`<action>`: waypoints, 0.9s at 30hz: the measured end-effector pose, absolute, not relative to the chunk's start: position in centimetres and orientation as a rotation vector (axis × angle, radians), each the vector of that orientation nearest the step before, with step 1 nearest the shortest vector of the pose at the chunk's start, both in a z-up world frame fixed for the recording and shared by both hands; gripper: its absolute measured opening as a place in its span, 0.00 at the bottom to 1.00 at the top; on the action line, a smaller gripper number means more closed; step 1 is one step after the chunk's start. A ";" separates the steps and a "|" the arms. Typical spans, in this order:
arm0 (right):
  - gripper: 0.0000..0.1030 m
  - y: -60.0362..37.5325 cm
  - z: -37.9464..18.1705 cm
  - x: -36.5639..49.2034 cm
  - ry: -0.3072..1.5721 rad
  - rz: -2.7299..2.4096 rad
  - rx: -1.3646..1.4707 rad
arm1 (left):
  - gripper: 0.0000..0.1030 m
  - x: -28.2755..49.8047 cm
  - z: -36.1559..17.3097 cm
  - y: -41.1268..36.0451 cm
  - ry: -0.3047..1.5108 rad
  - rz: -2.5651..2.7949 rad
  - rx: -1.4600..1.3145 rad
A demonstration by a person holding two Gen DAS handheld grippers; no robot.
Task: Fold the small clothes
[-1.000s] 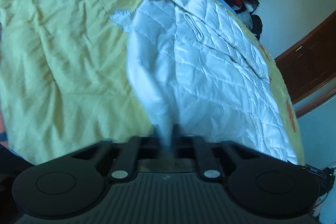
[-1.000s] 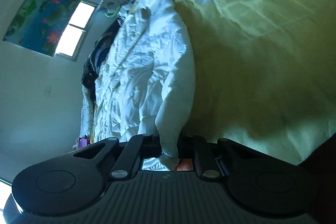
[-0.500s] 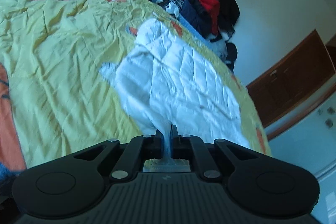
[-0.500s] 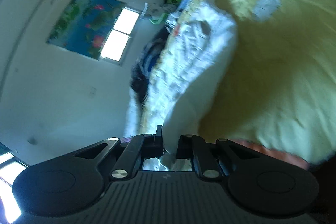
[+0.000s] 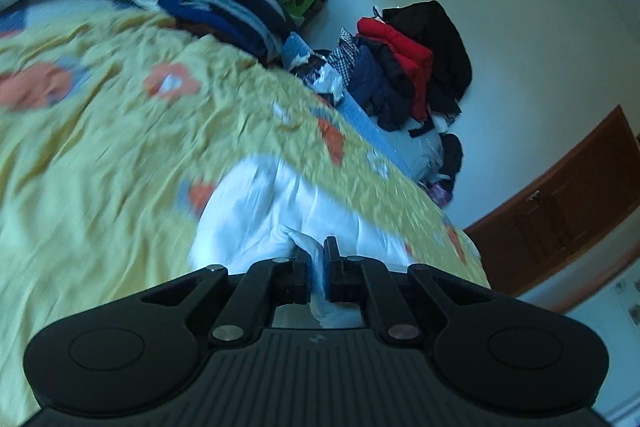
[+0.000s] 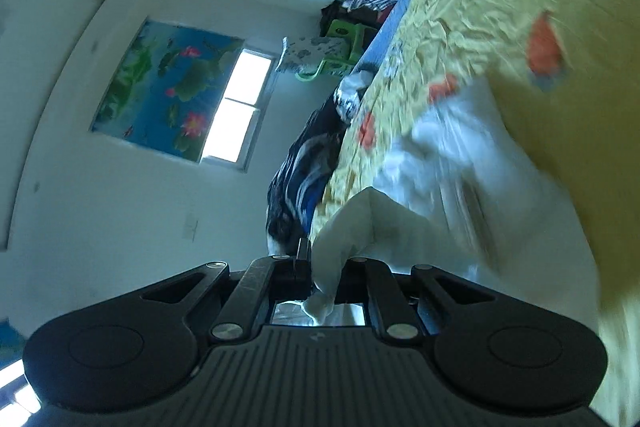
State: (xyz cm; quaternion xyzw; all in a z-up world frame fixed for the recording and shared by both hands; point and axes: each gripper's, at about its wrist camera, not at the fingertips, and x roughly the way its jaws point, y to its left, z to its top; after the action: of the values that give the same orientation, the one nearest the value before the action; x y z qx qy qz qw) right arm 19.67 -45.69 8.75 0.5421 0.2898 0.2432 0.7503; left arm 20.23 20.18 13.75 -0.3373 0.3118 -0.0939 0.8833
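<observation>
A white quilted garment [image 5: 256, 211] hangs from both grippers over the yellow flowered bedspread [image 5: 100, 155]. My left gripper [image 5: 316, 259] is shut on a bunched edge of the white cloth, which sticks up between the fingers. In the right wrist view, tilted on its side, the white garment [image 6: 460, 187] stretches away across the bedspread [image 6: 500, 7]. My right gripper [image 6: 324, 263] is shut on another edge of it, with a fold standing up just past the fingertips. Both views are blurred by motion.
Piles of dark, red and blue clothes [image 5: 400, 67] lie at the far corner beyond the bed, and more dark clothes [image 5: 208, 3] lie at its far edge. A brown wooden door [image 5: 568, 207] is at the right. A window [image 6: 236, 115] and a flower picture [image 6: 164, 91] are on the wall.
Both grippers have risen and pulled back, lifting the white garment off the bedspread. It now looks smaller and bunched, and much more of the room is in view.
</observation>
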 end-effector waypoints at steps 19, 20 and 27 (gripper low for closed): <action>0.09 -44.1 -5.5 41.2 0.879 0.278 1.196 | 0.05 40.6 1.7 17.6 0.866 0.050 -0.638; 0.09 -43.9 -5.5 41.1 0.877 0.282 1.185 | 0.05 40.6 1.7 17.5 0.864 0.053 -0.631; 0.44 -44.5 -2.3 40.4 0.830 0.280 1.201 | 0.12 39.3 6.2 16.3 0.804 0.067 -0.515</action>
State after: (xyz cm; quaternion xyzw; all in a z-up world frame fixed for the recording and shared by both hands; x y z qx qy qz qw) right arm 40.38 -44.54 -2.33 0.5467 0.3780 0.1275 0.7362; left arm 39.27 16.33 6.17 -0.2478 0.3869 0.0325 0.8876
